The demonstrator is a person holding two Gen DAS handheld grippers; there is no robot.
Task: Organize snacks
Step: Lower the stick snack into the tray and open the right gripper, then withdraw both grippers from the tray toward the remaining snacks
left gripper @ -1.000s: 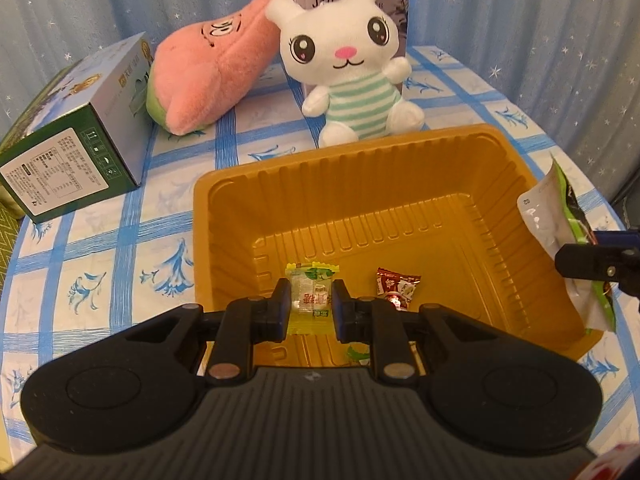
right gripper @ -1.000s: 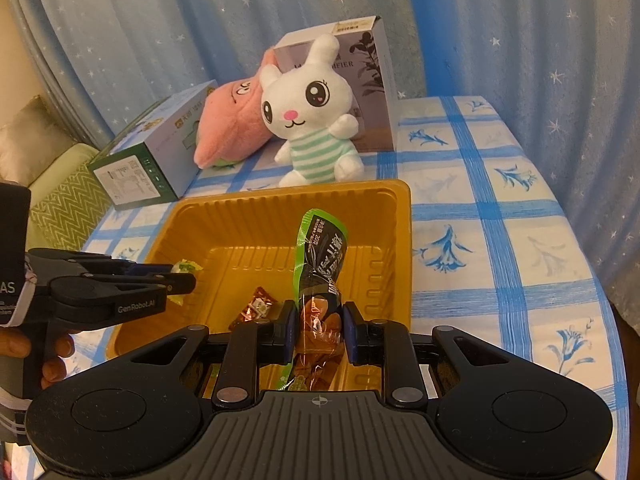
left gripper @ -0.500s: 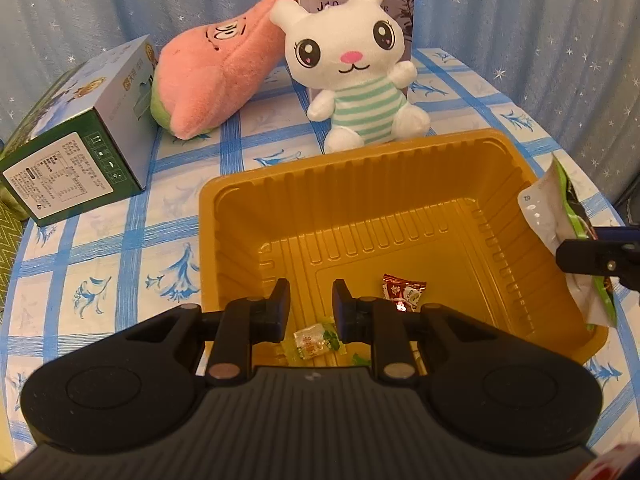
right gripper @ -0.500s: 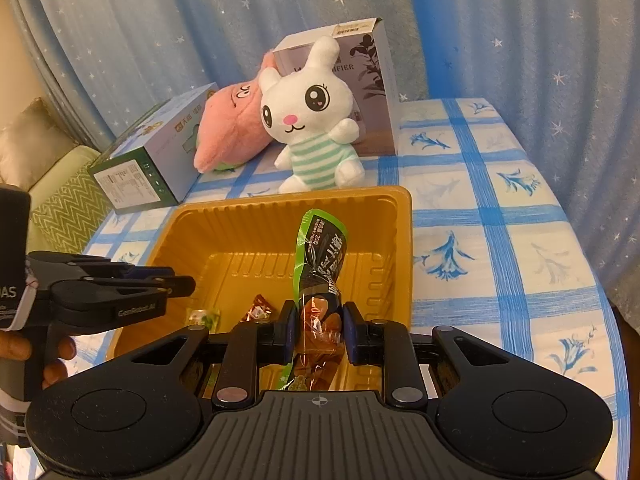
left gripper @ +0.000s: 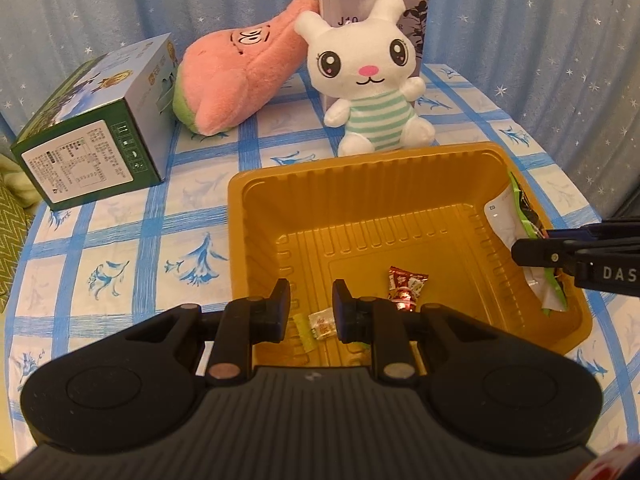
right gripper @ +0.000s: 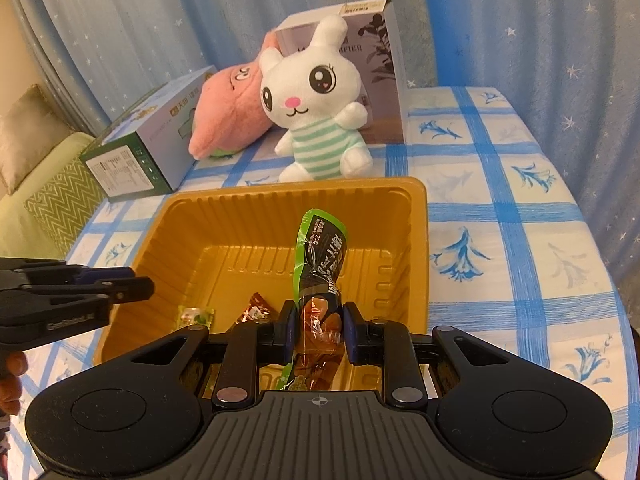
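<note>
Left gripper [left gripper: 307, 306] is hovering over the near edge of the yellow tray [left gripper: 248, 216], jaws drawn in to a narrow gap and gripping nothing. The small green-and-white candy [left gripper: 316, 326] is lying on the tray floor below that gap, at about 6 o'clock in the tray. A red-wrapped candy [left gripper: 405, 289] is sitting just beside it toward 4 o'clock, also loose on the floor.

Right gripper [right gripper: 316, 326] is clamping the long green-and-dark snack pouch [right gripper: 320, 264] near its lower, clear end, the printed top sticking up over the tray interior. In the left wrist view that pouch is hanging at 3 o'clock against the tray's right wall.

Risks, judged: the pouch is being pinched low and standing tall, so it could be flopping sideways on release and landing across the right rim or outside on the checked tablecloth [right gripper: 500, 208]. The wrapper is slick, so it might be slipping early. The two tools are working close over one tray, so they could be knocking together. A bump on the light tray could be shifting it toward the plush rabbit [left gripper: 370, 80] at 12 o'clock.

Pose: both tools are pointing steeply down and forward into the tray, left one entering from the near-left side, right one from the near-right.
</note>
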